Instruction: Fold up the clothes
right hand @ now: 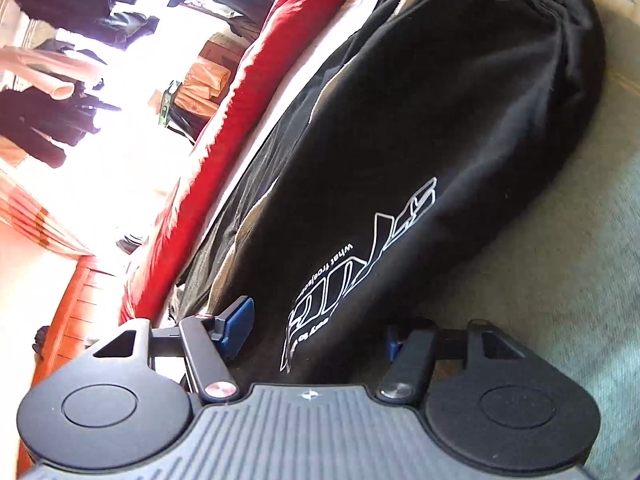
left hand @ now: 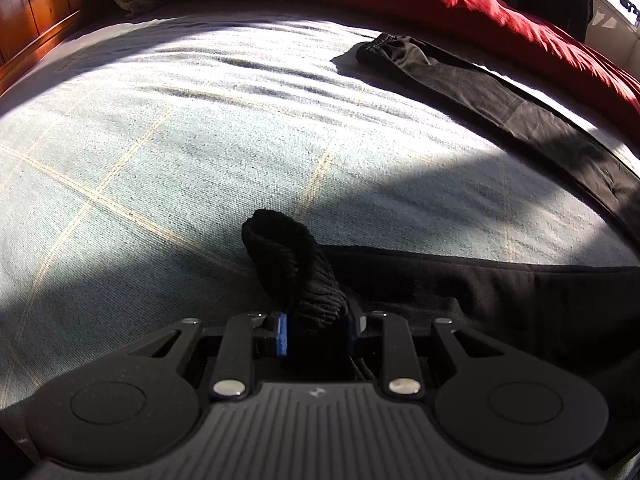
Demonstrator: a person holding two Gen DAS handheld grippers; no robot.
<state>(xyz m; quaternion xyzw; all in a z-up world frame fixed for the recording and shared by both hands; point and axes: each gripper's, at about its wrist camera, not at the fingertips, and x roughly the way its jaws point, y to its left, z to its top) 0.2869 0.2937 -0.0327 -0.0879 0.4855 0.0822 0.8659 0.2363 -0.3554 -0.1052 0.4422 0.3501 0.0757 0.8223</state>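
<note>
left gripper (left hand: 316, 332): clamped on one ribbed black cuff (left hand: 294, 268), over pale checked bedsheet (left hand: 160, 140) | right gripper (right hand: 320, 330): part-open astride one black printed trouser leg (right hand: 420, 140), pads seemingly not pressing | one red quilt (right hand: 256, 128) beyond

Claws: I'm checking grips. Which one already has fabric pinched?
The left claw, shut on a bunched black ribbed cuff. The right claw only straddles the printed black garment, pads apart.

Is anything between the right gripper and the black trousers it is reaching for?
Nothing visible. The right gripper already straddles the black trousers on the bed sheet, printed lettering between its jaws.
</note>
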